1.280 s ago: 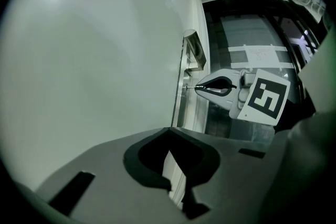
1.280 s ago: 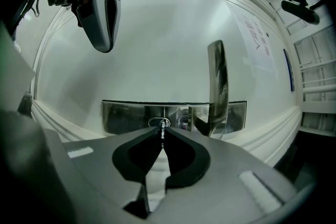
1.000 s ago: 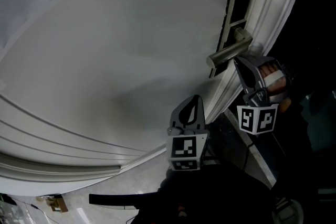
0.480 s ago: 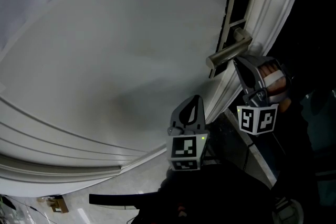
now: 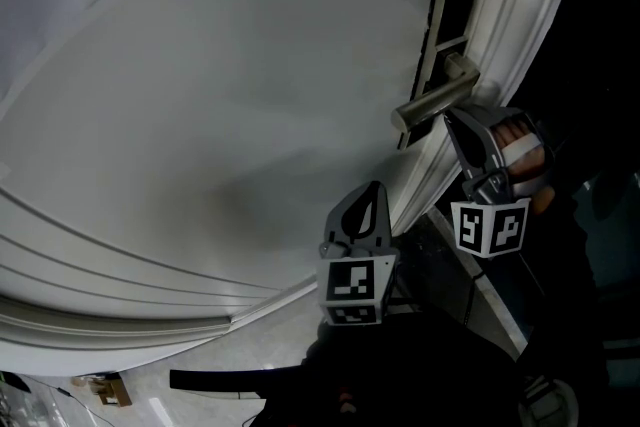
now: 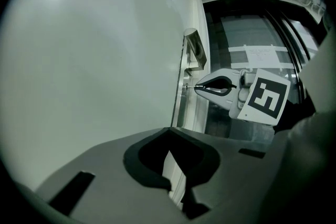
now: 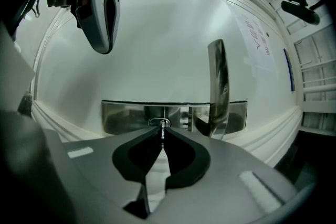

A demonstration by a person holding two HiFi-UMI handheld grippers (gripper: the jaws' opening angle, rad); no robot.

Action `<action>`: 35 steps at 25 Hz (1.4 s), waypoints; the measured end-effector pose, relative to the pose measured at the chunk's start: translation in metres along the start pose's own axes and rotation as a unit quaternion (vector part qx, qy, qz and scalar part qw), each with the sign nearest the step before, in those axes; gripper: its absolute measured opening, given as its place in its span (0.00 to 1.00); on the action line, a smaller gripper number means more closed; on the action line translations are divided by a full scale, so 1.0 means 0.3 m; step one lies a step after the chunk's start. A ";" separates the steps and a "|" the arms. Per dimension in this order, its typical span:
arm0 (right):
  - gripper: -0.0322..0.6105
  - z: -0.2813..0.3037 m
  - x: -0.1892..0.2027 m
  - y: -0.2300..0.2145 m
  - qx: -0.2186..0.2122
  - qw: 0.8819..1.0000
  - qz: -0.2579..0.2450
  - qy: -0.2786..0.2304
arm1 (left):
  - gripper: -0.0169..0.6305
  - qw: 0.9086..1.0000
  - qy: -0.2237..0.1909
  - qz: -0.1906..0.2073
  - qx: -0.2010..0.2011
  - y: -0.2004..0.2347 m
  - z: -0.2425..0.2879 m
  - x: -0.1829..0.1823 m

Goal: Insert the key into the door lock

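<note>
Left gripper [image 6: 169, 131] is hanging low beside the door, jaws resting together with nothing between them; it is standing clear of the lock, probably so as not to be crowding the working hand; it is taking no part in the job.

Right gripper [image 7: 163, 128] is doing the work; its jaws are pinching narrow on the key [image 7: 163, 136], gripping it by the near end so that the thin blade is sticking straight out ahead of the tips; holding it this way is leaving the whole blade free to go in.

The key is pointing square at the keyhole [image 7: 156, 123], its tip meeting the round cylinder; whether it is already entering the slot or only touching the face I cannot be sure, as the blade is lying end-on to the camera.

The keyhole is sitting in a long metal plate [image 7: 126, 115] on the door edge; the lever handle [image 7: 218, 86] is jutting from the same plate just beside the keyhole, and the gripper is coming in beside it, apart from it, so the two are not fouling each other.

Behind all this the white door [image 5: 220, 95] is filling the head view; red lettering is showing at its far corner.

Judgement: the task is sitting at the insertion step; what is being called for next is a straight push along the blade's own line.
</note>
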State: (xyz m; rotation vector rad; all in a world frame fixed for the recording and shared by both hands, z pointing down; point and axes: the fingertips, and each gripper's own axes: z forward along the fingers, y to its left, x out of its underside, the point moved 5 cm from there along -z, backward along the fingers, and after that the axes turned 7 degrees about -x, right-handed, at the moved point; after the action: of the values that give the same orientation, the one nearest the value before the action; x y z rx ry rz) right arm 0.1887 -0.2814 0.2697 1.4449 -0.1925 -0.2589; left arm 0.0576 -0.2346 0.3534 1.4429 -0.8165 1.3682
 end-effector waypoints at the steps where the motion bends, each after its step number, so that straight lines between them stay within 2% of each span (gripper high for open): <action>1: 0.07 0.000 0.000 0.000 0.000 1.000 0.000 0.000 | 0.03 1.000 0.000 0.000 0.000 0.000 0.000 0.000; 35: 0.07 0.005 -0.002 -0.001 -0.001 1.000 -0.003 0.004 | 0.03 1.000 -0.003 0.003 0.006 -0.001 0.006 -0.006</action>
State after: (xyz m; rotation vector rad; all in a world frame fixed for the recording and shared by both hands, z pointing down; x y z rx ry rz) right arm 0.1876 -0.2827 0.2698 1.4450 -0.1819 -0.2591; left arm 0.0581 -0.2364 0.3519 1.4557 -0.8189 1.3770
